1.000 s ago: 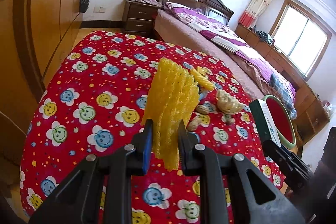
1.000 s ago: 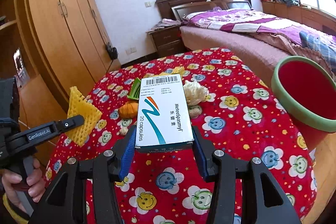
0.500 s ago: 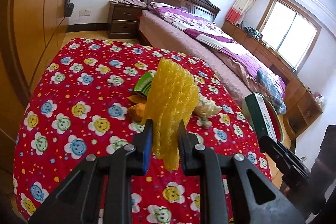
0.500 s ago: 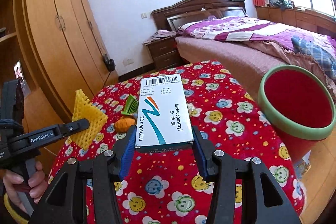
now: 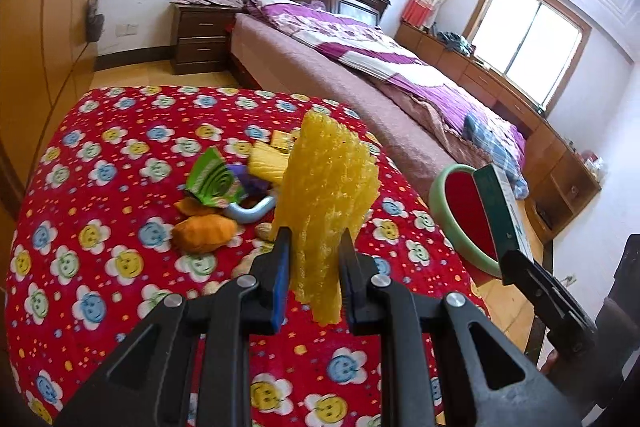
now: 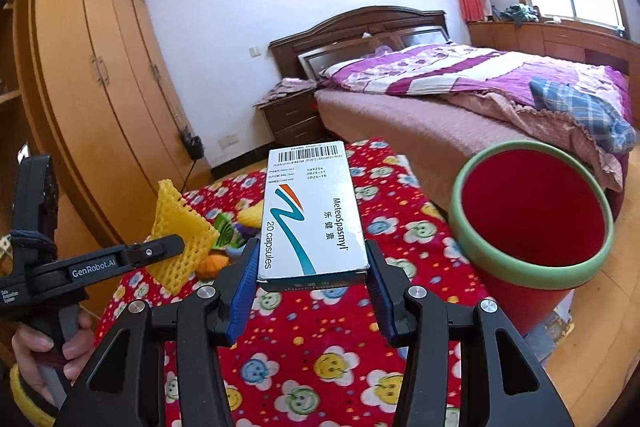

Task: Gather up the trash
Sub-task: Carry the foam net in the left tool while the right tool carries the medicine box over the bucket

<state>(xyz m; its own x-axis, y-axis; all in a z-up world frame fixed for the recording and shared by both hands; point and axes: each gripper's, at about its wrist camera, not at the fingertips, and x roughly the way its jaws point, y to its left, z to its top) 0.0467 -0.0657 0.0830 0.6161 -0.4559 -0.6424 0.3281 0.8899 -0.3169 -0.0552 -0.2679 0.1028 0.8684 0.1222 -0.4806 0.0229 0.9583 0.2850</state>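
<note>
My left gripper (image 5: 314, 259) is shut on a yellow foam fruit net (image 5: 326, 187) and holds it upright above the table; it also shows in the right wrist view (image 6: 180, 233). My right gripper (image 6: 312, 279) is shut on a white medicine box (image 6: 312, 211), seen edge-on in the left wrist view (image 5: 498, 211). A red bin with a green rim (image 6: 532, 215) stands past the table's right edge (image 5: 464, 215). More trash lies on the table: a green wrapper (image 5: 212, 181), orange peel (image 5: 204, 233), yellow pieces (image 5: 266, 161).
The table has a red smiley-flower cloth (image 5: 100, 195). A bed (image 5: 360, 67) runs behind and to the right, a nightstand (image 5: 200, 39) at the back, a wooden wardrobe (image 6: 92, 99) on the left. Wooden floor shows around the bin.
Both grippers have risen and drawn back from the table, still holding their items. The views have swung right, so the bin is nearer and larger.
</note>
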